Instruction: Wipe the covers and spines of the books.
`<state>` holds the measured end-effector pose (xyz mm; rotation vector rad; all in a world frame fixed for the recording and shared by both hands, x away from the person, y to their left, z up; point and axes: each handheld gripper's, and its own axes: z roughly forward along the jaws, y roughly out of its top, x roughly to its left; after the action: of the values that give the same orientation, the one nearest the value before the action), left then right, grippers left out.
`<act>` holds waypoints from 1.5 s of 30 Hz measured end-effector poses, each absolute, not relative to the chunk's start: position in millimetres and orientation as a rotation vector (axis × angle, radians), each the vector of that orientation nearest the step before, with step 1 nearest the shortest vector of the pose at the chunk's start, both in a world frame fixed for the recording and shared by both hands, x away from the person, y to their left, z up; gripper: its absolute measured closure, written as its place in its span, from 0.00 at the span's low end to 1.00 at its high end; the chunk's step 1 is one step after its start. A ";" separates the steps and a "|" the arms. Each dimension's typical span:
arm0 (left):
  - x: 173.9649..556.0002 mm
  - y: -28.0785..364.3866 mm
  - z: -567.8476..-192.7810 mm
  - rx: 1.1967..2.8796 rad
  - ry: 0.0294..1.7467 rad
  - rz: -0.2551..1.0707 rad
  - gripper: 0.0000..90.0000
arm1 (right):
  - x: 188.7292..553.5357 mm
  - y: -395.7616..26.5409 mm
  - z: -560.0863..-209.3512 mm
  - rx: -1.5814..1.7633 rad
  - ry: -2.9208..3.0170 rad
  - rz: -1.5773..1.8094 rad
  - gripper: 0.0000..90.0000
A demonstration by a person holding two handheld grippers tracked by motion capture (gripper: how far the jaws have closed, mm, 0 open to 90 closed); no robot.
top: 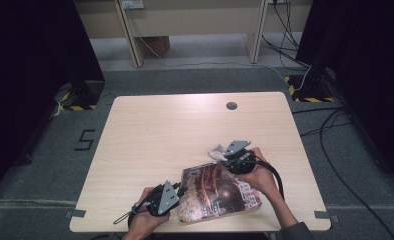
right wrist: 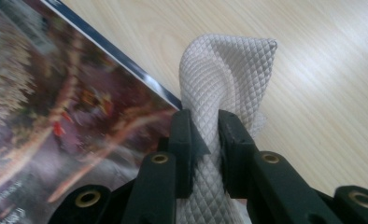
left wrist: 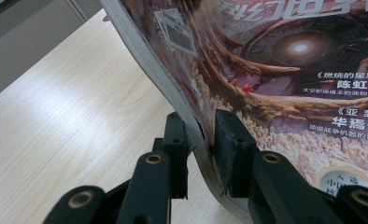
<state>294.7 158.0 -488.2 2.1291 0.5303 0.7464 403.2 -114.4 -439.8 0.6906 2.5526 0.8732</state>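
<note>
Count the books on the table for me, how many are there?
1. The magazine-like book lies at the table's near edge, its left side pinched in the left gripper. The right gripper holds a grey cloth at its far edge.

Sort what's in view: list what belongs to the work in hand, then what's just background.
In use: magazine, pinched by the left gripper; grey cloth, pinched by the right gripper.
Background: table, cables on the floor.
</note>
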 end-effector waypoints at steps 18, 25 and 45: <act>294.3 157.8 -488.0 2.131 0.527 0.753 0.83 | 374.5 -74.0 -420.2 0.531 2.560 0.996 0.86; 294.2 157.5 -488.2 2.133 0.524 0.758 0.83 | 368.0 -63.6 -415.1 0.480 2.560 1.029 0.86; 293.7 156.2 -488.5 2.140 0.515 0.772 0.83 | 344.4 -37.1 -403.1 0.337 2.552 1.097 0.85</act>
<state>293.7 156.2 -488.5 2.1397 0.5149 0.7724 344.4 -37.1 -403.1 0.3372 2.5517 1.0969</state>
